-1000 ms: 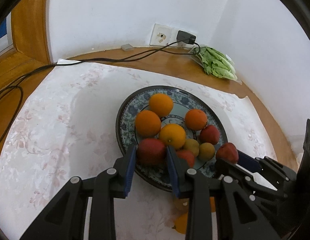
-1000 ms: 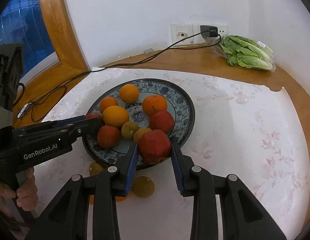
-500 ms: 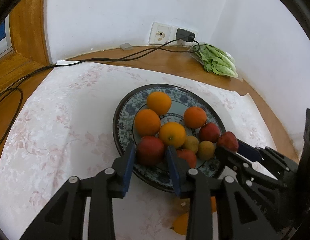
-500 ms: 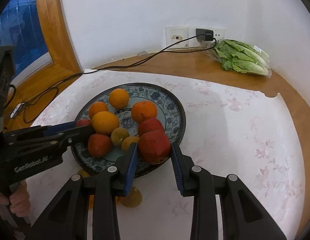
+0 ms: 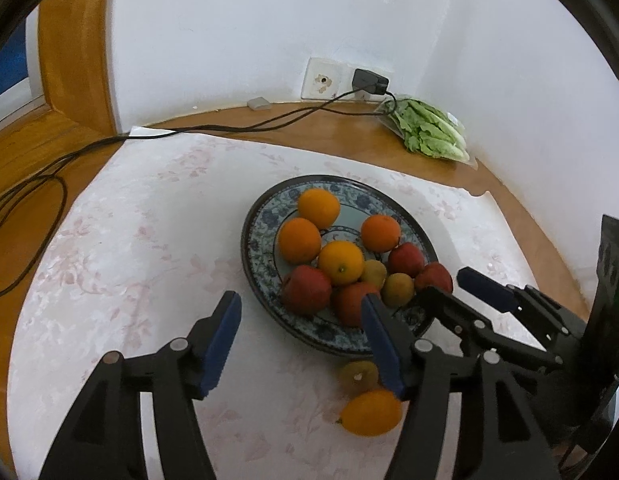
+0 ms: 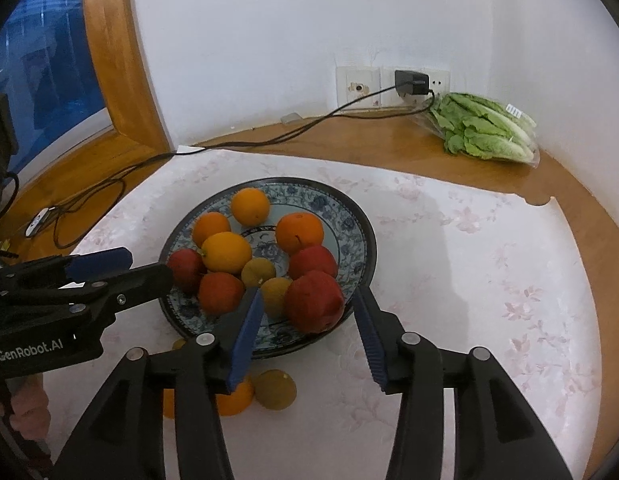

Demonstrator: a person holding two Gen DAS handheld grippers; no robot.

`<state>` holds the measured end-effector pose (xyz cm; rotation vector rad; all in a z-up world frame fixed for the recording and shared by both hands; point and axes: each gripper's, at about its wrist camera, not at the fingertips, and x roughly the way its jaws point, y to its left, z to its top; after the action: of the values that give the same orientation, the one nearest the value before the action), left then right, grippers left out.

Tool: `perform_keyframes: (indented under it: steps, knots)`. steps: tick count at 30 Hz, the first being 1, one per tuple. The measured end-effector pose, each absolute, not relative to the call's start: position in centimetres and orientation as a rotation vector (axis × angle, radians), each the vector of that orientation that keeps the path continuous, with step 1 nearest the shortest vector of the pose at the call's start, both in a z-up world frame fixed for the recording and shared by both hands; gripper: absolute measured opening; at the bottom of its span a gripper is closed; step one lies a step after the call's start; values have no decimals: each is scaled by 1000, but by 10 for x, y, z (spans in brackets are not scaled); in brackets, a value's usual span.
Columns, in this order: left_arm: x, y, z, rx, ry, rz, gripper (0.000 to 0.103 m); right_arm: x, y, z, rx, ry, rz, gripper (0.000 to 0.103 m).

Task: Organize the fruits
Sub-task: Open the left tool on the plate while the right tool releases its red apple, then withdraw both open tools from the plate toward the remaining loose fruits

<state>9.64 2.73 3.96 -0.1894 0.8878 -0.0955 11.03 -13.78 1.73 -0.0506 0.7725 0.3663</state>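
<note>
In the left wrist view, we see our left gripper [image 5: 299, 326] with its blue-padded jaws spread wide and nothing between them. Just ahead of its right finger lies the round blue-patterned ceramic plate [image 5: 258, 256] with the fruits. A red apple [image 5: 306, 289] sits at the near rim of the plate, just beyond the gap of the jaws and free of both pads. Behind it are four oranges; the closest orange [image 5: 340, 261] touches the apple. Below the right finger, on the white flowered tablecloth [image 5: 129, 248], lie a small orange citrus [image 5: 369, 412] and a yellowish round fruit [image 5: 357, 374], both outside the plate. On the right side, the right gripper [image 5: 455, 284] reaches toward the plate rim.

In the right wrist view, our right gripper [image 6: 307, 320] is also open. A big red apple [image 6: 314, 301] rests on the near rim of the plate, between the two pads, but we see a gap on each side. Far ahead to the right, a bag of green lettuce [image 6: 485, 130] lies on the wooden table [image 6: 349, 148].
</note>
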Motion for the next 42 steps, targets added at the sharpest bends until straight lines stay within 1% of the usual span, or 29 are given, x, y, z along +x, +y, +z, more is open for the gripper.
perform_keyframes:
  steps: [11, 30, 42]
  knots:
    - [72, 34, 48, -191, 894, -77, 66, 85, -145, 29, -30, 751, 366, 57]
    - [30, 32, 49, -205, 922, -86, 66, 40, -153, 27, 2, 772, 392, 57]
    - [6, 38, 40, -227, 945, -83, 66, 26, -158, 10, 0, 838, 388, 57]
